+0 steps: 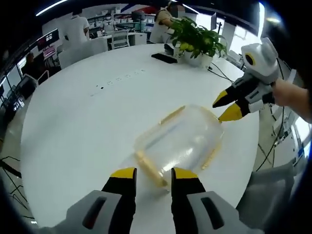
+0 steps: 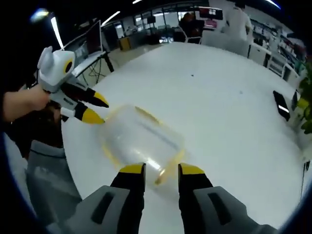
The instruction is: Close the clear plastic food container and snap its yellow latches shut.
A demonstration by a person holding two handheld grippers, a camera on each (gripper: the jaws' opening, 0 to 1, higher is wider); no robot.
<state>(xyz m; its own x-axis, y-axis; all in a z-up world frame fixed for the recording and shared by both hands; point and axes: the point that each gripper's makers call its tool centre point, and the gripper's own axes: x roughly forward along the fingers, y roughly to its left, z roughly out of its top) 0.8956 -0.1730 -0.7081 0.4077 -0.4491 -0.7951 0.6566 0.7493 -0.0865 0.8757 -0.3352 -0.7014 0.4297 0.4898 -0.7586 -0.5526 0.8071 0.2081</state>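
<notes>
In the left gripper view, the left gripper (image 1: 154, 174) rose from the bottom edge with its yellow-tipped jaws set a narrow gap apart and holding nothing, poised just short of the clear plastic container (image 1: 179, 140). The container lay on the round white counter (image 1: 73, 126) near its edge, its walls so transparent that whether the lid sat fully down was hard to make out. A yellow latch (image 1: 150, 168) ran along the near side, and another (image 1: 172, 115) along the far side; whether either was snapped could not be told. Further right, the right gripper (image 1: 227, 107) came in with jaws parted, its tips just beside the container's far corner, a hand (image 1: 288, 95) behind it cut off by the rim. A potted plant (image 1: 196, 40) stood at the far side of the counter.

In the right gripper view, the same container (image 2: 139, 139) sat just ahead of the jaws.
</notes>
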